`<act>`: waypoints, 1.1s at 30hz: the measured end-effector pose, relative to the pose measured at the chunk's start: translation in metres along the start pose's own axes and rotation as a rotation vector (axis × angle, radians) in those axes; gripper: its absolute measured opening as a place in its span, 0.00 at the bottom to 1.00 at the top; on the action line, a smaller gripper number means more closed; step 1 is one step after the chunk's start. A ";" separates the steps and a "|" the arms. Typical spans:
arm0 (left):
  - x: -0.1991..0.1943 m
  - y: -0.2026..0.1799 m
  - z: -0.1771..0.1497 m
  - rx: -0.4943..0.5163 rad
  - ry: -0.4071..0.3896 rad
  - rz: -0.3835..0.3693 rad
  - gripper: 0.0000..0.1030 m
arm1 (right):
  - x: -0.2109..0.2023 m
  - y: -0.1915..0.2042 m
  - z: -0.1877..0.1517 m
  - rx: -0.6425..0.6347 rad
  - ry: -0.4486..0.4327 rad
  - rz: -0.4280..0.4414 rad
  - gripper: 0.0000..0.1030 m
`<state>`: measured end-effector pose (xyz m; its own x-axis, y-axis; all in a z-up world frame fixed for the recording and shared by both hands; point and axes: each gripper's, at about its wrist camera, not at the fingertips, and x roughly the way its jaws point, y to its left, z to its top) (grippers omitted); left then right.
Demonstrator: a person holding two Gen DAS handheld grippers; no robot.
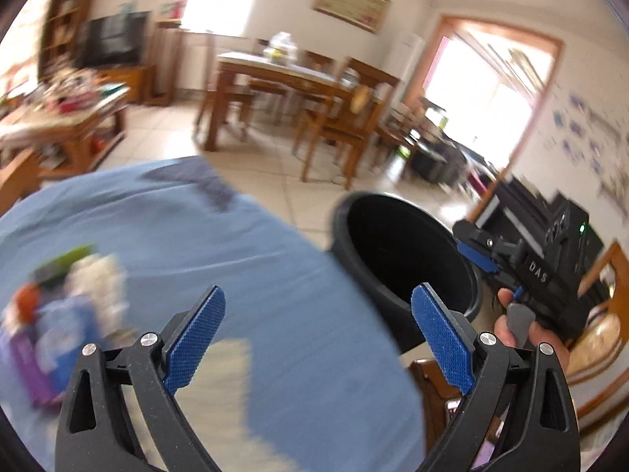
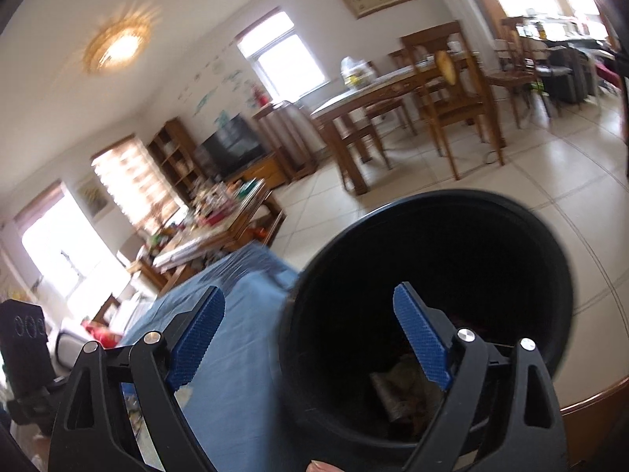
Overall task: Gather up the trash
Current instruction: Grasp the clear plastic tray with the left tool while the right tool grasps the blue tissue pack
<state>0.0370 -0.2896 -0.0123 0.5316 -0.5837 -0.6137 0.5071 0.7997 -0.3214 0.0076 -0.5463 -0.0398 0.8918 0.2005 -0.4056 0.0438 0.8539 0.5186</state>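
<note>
The left claw [image 1: 318, 338] stands wide open over a blue cloth [image 1: 236, 259] that covers the tabletop, nothing between its blue pads. To its left sits a small heap of trash [image 1: 67, 306] on the cloth — smeared by blur, so only patches of green, white, orange and purple come through, and the separate pieces cannot be told apart. A pale flat patch just under the claw is equally hard to read. Right of the cloth stands a black bin [image 1: 409, 259], its inside all dark from this view; its near rim is cut off by the claw's right finger. Beyond the bin a hand [image 1: 515, 326] holds the right claw, seen only from the side here. From the right wrist camera the right claw [image 2: 308, 334] is also wide open and holds nothing, hovering over the mouth of the bin [image 2: 432, 275]; deep inside lies some crumpled paper-like trash [image 2: 405, 389], partly hidden by the right finger and mostly lost in shadow.
</note>
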 end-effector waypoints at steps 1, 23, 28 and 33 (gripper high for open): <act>-0.017 0.014 -0.005 -0.033 -0.011 0.020 0.91 | 0.006 0.012 -0.003 -0.016 0.019 0.016 0.85; -0.112 0.149 -0.100 -0.498 0.089 0.222 0.91 | 0.143 0.235 -0.103 -0.279 0.503 0.156 0.85; -0.108 0.151 -0.103 -0.478 0.091 0.243 0.91 | 0.156 0.236 -0.110 -0.305 0.538 0.114 0.76; -0.109 0.148 -0.106 -0.419 0.094 0.262 0.84 | 0.156 0.238 -0.117 -0.364 0.534 0.095 0.48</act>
<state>-0.0178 -0.0927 -0.0691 0.5311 -0.3556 -0.7691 0.0383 0.9168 -0.3974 0.1046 -0.2553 -0.0675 0.5341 0.4140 -0.7371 -0.2627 0.9100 0.3208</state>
